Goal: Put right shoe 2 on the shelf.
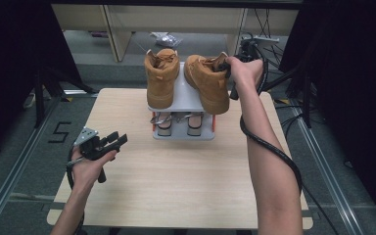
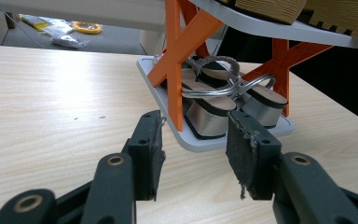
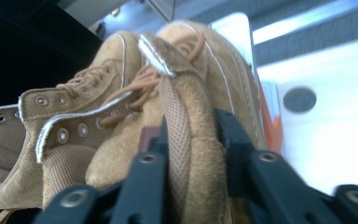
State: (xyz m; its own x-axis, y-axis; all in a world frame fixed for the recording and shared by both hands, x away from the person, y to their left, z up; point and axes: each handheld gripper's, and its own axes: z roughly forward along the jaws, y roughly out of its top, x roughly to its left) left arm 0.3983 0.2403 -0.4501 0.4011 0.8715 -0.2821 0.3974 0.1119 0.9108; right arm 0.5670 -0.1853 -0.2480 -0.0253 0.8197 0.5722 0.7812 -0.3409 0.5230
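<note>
Inspecting the right hand-held gripper (image 3: 191,140), we found it clamped on the collar of the right tan suede boot (image 1: 206,82) atop the grey two-tier rack (image 1: 186,100); the left hand-held gripper (image 2: 193,149) hovered released above the light wooden table (image 1: 176,181).

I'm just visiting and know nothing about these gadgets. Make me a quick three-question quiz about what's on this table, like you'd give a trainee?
1. True or false: the right gripper is clamped on the collar of the right-hand boot.
2. Which sits on the lower shelf of the shoe rack?
A. a second pair of boots
B. a pair of sandals
C. nothing
3. Fill in: the left gripper hangs over the wooden table with its jaws ____.

Key
1. True; the collar sits between its jaws.
2. B
3. open, holding nothing; the left-hand boot stands untouched on the top shelf.
</note>
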